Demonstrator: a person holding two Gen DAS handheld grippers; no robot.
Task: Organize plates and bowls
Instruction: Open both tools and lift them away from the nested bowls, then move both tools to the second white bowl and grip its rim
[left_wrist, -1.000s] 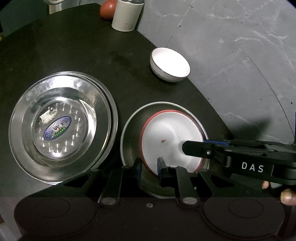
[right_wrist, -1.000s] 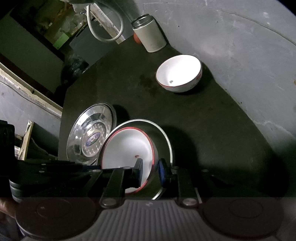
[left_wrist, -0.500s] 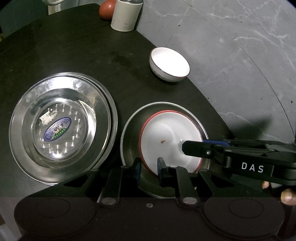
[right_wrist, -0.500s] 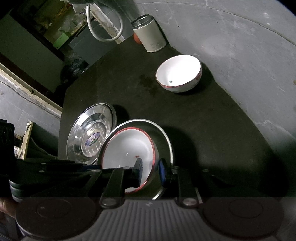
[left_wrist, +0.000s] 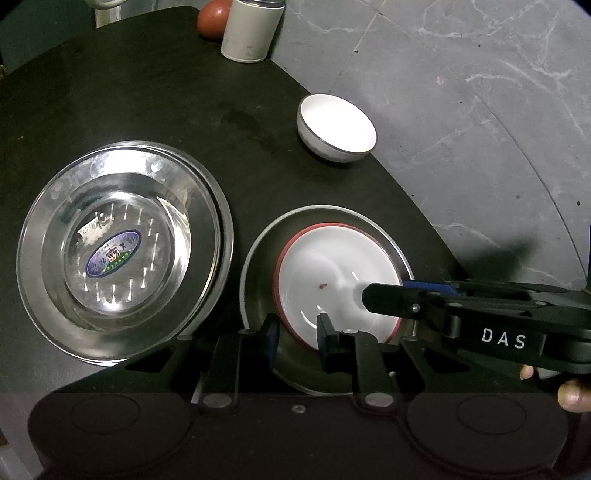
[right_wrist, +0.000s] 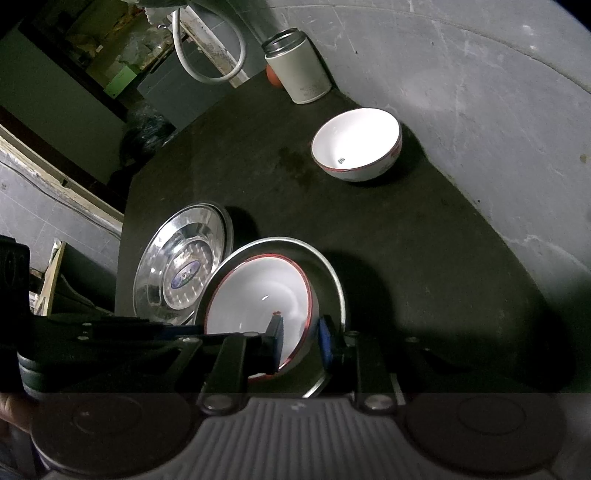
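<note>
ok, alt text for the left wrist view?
Both grippers straddle the rim of a red-rimmed white bowl sitting in a steel plate on a dark table: left gripper from below, right gripper from the right. Stacked steel dishes lie left; a second white bowl, canister and red fruit sit farther back.

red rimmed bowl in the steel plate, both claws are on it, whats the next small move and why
Probably lift the red rimmed bowl a little with the right claw. Its fingers straddle the bowl's near rim, one inside and one outside, though whether they pinch it yet is unclear. The bowl sits in the steel plate, and the other white bowl stands alone farther back, a likely place to stack it.
</note>
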